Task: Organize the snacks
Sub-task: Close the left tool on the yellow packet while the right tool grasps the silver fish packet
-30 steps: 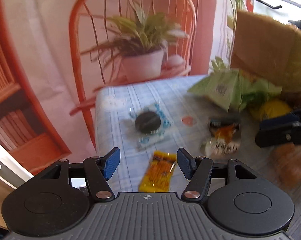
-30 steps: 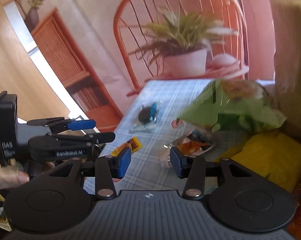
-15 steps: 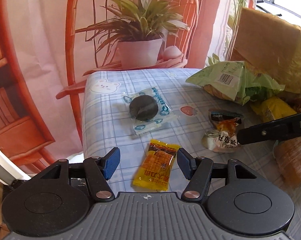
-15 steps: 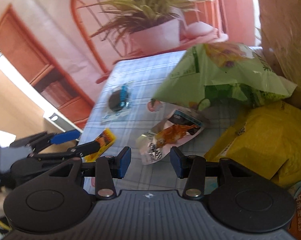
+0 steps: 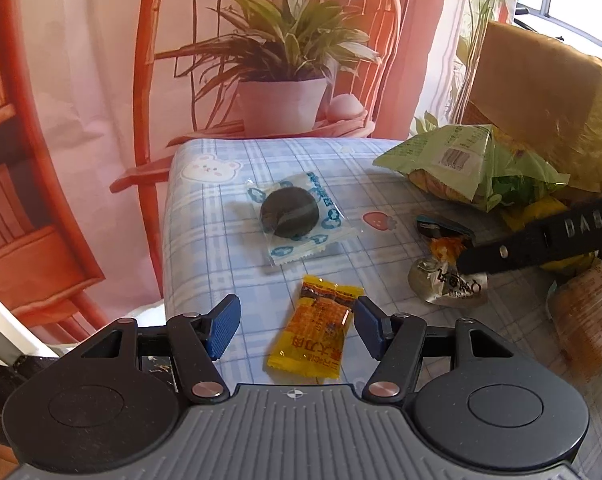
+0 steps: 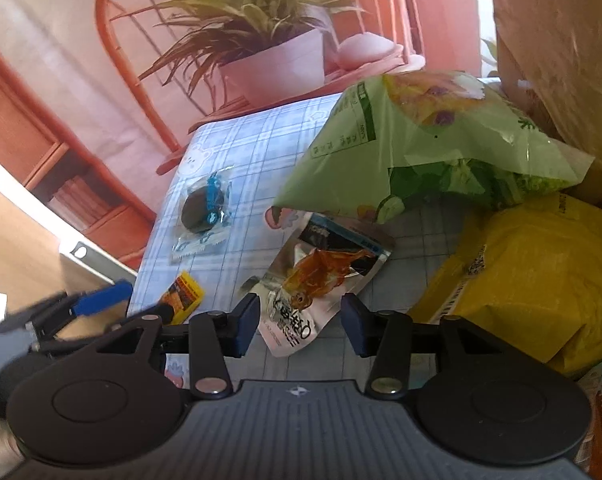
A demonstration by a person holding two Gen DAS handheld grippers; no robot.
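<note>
While left gripper [image 5: 297, 322] hangs low over the counter [image 5: 205, 240], jaws open and pads clear of the yellow snack packet [image 5: 317, 338] lying flat between them. Right gripper [image 6: 299, 322] likewise: jaws open either side of the silver chicken-foot pouch [image 6: 321, 280], pads not touching it, pouch flat on the checked cloth. Round dark cookie in clear blue-printed wrapper [image 5: 297, 216] further back, well apart from both. Green chip bag [image 6: 421, 152] just behind the pouch, leaning on the large yellow bag [image 6: 541, 272] at right. Brown paper bag [image 5: 541, 92] behind those. Potted plant [image 5: 285, 80] on an orange chair [image 5: 149, 80] beyond the counter edge. Right gripper's finger [image 5: 541, 240] seen from the left wrist view crossing over the pouch.
</note>
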